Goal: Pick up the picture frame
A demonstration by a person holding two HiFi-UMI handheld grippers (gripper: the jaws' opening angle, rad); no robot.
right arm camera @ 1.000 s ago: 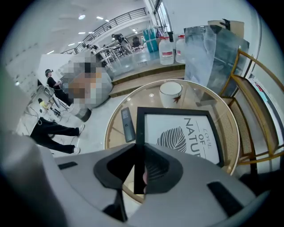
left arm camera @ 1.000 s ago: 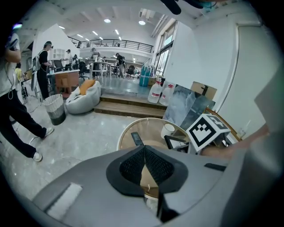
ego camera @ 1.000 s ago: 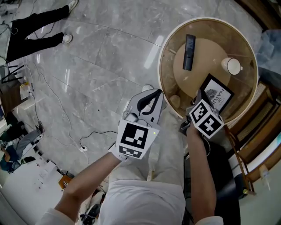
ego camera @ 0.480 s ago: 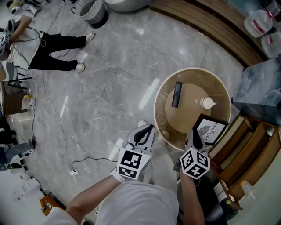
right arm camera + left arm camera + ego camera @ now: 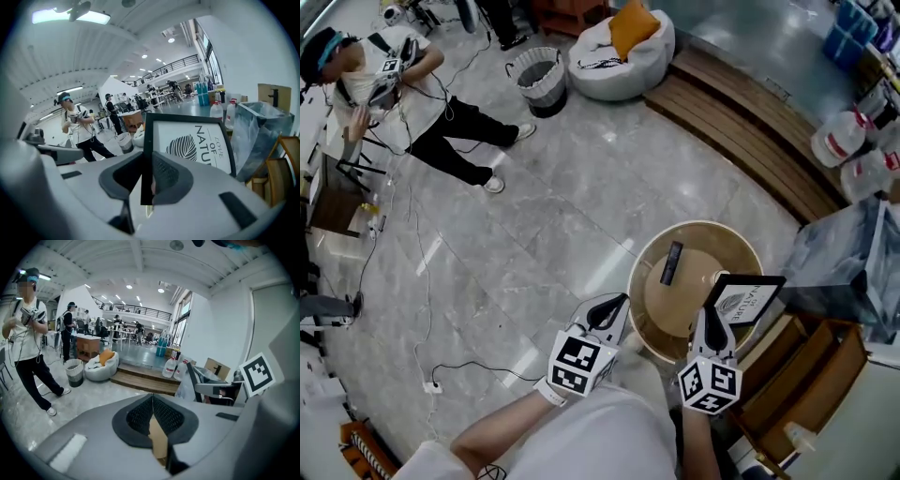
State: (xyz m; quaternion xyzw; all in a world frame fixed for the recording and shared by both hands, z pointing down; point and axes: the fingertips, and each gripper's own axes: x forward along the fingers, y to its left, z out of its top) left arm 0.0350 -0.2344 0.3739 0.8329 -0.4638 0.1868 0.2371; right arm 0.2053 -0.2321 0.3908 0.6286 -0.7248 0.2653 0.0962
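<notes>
The picture frame (image 5: 742,298) is black-edged, with a white print of a leaf and lettering. It hangs above the round tan table (image 5: 649,317), held upright. My right gripper (image 5: 710,323) is shut on the picture frame's left edge. In the right gripper view the picture frame (image 5: 192,143) rises from between the pads, with the right gripper (image 5: 146,176) clamped on its dark border. My left gripper (image 5: 614,305) hovers left of the table, shut and holding nothing. In the left gripper view the left gripper (image 5: 153,404) has its pads meeting.
A black remote (image 5: 671,262) lies on the table. Wooden furniture (image 5: 811,375) and a plastic-wrapped bundle (image 5: 848,258) stand to the right. Further off are a wooden step (image 5: 741,131), a beanbag (image 5: 623,42), a bin (image 5: 536,80), a standing person (image 5: 412,103) and floor cables (image 5: 455,370).
Both grippers have risen a long way. The right one has carried the picture frame up off the table and turned it more upright. The table now looks smaller and farther below.
</notes>
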